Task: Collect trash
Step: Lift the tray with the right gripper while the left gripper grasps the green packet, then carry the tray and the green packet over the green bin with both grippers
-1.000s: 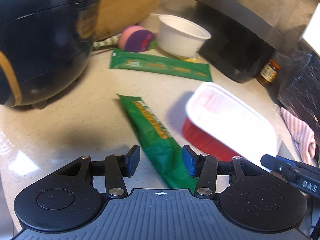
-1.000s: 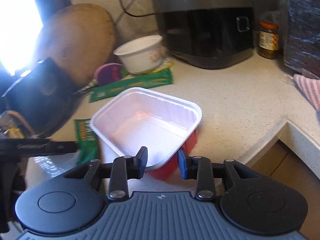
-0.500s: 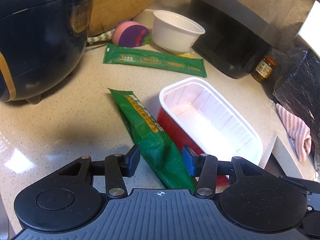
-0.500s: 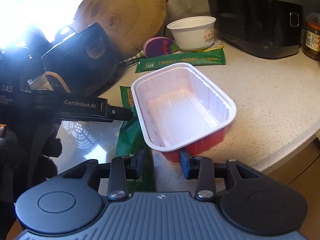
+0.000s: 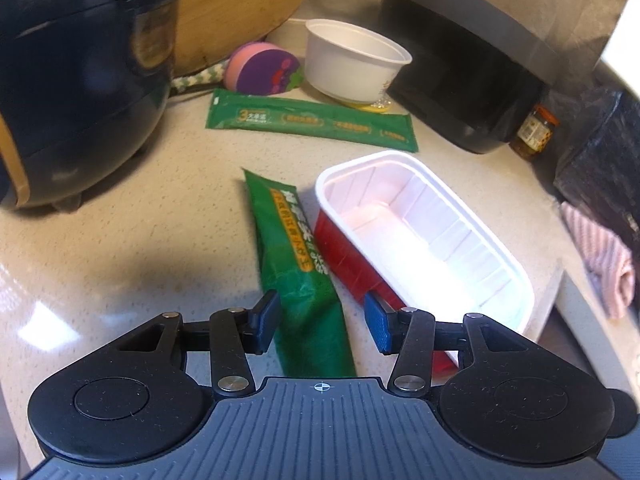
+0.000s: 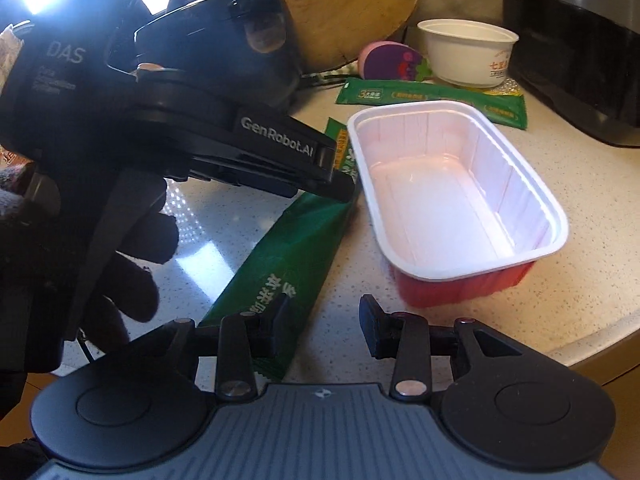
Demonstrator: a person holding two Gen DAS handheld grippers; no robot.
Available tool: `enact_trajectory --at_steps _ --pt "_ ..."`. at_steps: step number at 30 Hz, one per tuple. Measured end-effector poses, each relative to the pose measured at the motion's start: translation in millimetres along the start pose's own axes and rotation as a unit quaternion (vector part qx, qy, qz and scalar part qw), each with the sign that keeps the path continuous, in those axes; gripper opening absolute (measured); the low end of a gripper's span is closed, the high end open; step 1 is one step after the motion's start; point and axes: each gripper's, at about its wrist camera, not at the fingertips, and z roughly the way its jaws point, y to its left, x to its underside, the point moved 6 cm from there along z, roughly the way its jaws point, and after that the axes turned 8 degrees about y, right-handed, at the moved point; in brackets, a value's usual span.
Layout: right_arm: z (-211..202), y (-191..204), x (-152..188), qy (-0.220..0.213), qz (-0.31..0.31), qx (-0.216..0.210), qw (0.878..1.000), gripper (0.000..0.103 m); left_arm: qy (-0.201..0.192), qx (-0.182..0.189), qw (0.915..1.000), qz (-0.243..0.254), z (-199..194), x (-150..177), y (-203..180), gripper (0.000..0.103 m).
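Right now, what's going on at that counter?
A person with two handheld grippers is gathering trash. The left gripper is open, straddling the near green wrapper, which lies flat on the counter. The right gripper is open too, holding nothing, just short of the empty red tray. A second green wrapper and a white bowl sit farther back.

A home kitchen — a speckled stone desk (image 5: 120, 240) carries a dark rice cooker (image 5: 76, 80) and a black appliance (image 5: 472, 64). A round wooden chopping board (image 6: 352, 12) leans behind, beside a sauce jar (image 5: 534, 132) — and a pink cloth (image 5: 604, 264).
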Motion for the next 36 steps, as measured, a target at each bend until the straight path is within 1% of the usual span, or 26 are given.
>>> enact_trajectory --at_steps 3,4,7,9,13,16,19,21,22,24,25,27,29,32,36 --pt "-5 -13 4 -0.003 0.021 0.007 1.000 0.041 0.003 -0.059 0.9978 0.030 14 -1 -4 0.052" --pt "-7 -18 5 -0.003 0.028 0.009 1.000 0.041 0.006 -0.070 0.9970 0.034 18 -1 -4 0.054" --pt "-12 -28 11 -0.005 0.045 0.016 0.999 0.043 0.011 -0.069 0.9970 0.033 25 -2 -3 0.053" --pt "-16 -34 13 -0.007 0.053 0.021 0.998 0.046 0.004 -0.079 0.9960 0.043 28 -3 -4 0.052" --pt "-24 -47 17 -0.016 0.059 0.045 0.997 0.048 -0.011 -0.084 0.9944 0.063 32 -6 -5 0.052" --pt "-39 -64 21 -0.030 0.058 0.067 0.996 0.051 -0.016 -0.081 0.9942 0.069 31 -5 -3 0.053" --pt "-59 -89 19 -0.048 0.080 0.074 0.993 0.052 -0.016 -0.076 0.9953 0.059 27 -5 4 0.051" --pt "-70 -106 13 -0.064 0.103 0.075 0.990 0.052 -0.016 -0.068 0.9964 0.047 23 -5 11 0.042" --pt "-73 -114 7 -0.071 0.114 0.077 0.988 0.052 -0.015 -0.067 0.9968 0.040 20 -4 15 0.034" --pt "-76 -126 -5 -0.082 0.127 0.082 0.985 0.052 -0.010 -0.061 0.9979 0.018 16 -3 23 0.029" --pt "-75 -129 -12 -0.086 0.128 0.085 0.984 0.052 -0.007 -0.053 0.9985 0.011 14 -2 26 0.025" --pt "-69 -131 -26 -0.091 0.124 0.080 0.985 0.052 -0.002 -0.040 0.9992 0.003 11 1 30 0.023" --pt "-59 -129 -40 -0.089 0.119 0.065 0.987 0.053 -0.001 -0.034 0.9994 0.000 7 4 34 0.022" --pt "-42 -123 -60 -0.077 0.107 0.052 0.990 0.053 -0.016 -0.022 0.9996 -0.011 -4 8 41 0.020" --pt "-16 -114 -87 -0.056 0.076 0.059 0.994 0.053 -0.028 0.001 0.9992 -0.028 -19 15 56 0.019"
